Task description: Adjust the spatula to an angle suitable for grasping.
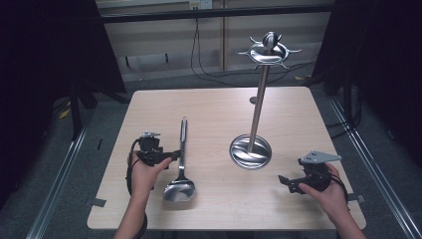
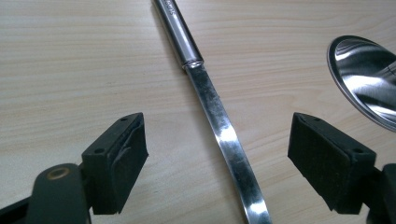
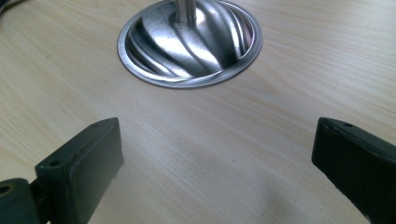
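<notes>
A steel ladle [image 1: 181, 164] lies flat on the wooden table [image 1: 209, 104], bowl toward the near edge, handle pointing away. My left gripper [image 1: 174, 155] sits just left of the handle, jaws open. In the left gripper view the flat handle [image 2: 219, 126] runs between the two pads [image 2: 119, 163] without touching either, and the stand's base [image 2: 366, 77] shows at the right edge. A tall steel utensil stand [image 1: 259, 107] rises at centre right, its ribbed base [image 3: 189, 39] ahead of my right gripper [image 1: 287, 183], which is open over bare wood [image 3: 210, 154].
The stand's hooked crown [image 1: 268, 52] hangs high over the far table edge. Dark curtains flank both sides. Cables [image 1: 199, 55] trail on the floor behind the table. Tape tabs [image 1: 95, 202] mark the near corners.
</notes>
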